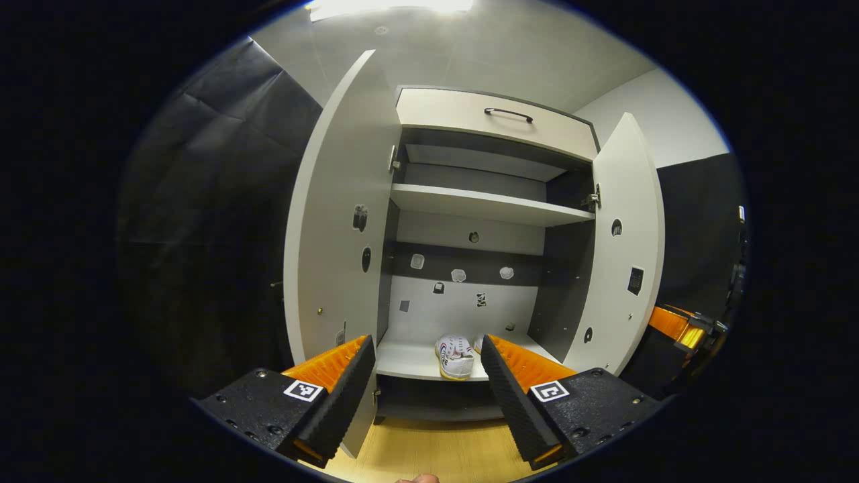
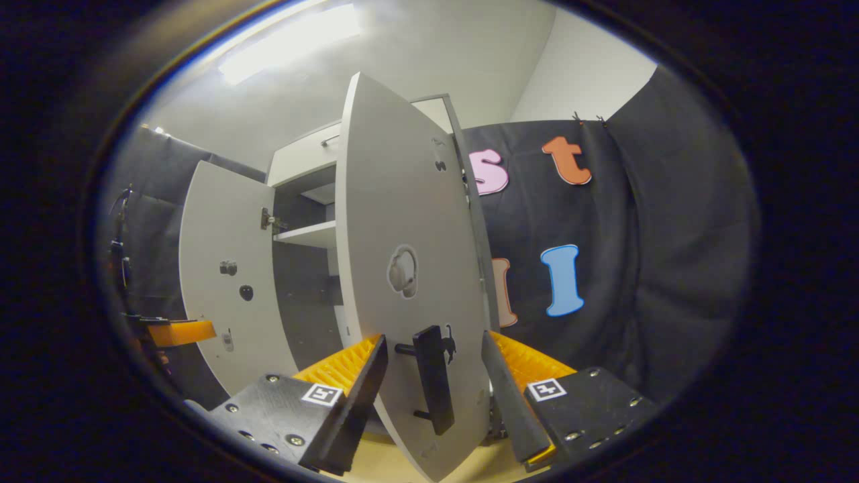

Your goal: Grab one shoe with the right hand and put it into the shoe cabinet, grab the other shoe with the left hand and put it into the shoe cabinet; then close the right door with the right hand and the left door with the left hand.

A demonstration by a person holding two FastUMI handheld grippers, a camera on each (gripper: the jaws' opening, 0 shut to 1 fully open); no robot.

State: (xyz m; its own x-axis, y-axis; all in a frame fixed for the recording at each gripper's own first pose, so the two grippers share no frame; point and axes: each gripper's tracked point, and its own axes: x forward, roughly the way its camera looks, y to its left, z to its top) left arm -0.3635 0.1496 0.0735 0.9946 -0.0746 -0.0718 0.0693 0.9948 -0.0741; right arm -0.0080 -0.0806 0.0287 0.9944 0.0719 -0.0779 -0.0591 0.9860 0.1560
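The shoe cabinet (image 1: 483,201) stands with both doors swung open. In the left gripper view, the left tool (image 1: 428,362) hangs in front of the cabinet with its two fingers spread wide and nothing between them. Past the fingers, a white shoe (image 1: 455,355) sits on the bottom shelf (image 1: 409,362), toe toward the camera. A bit of a second shoe (image 1: 478,344) peeks out just beside it, partly hidden by one finger. Higher up there is a middle shelf (image 1: 490,204), and at the top a drawer (image 1: 496,124) with a dark handle (image 1: 508,114). The left door (image 1: 339,221) stands open on one side and the right door (image 1: 627,248) on the other. Small stickers dot the doors and the back wall. A wooden floor (image 1: 436,449) shows below the cabinet. Far off at the right edge of this view, the other tool shows partly.

In the right gripper view, the right tool (image 2: 435,365) is up close to the right door. The door's edge and its black door handle (image 2: 433,379) sit between the two spread fingers. The fingers look apart from the door, and I cannot tell if either one touches it. The inside of the cabinet shows behind the door, with the left door beyond it. The left tool shows small at the far left edge of this view.
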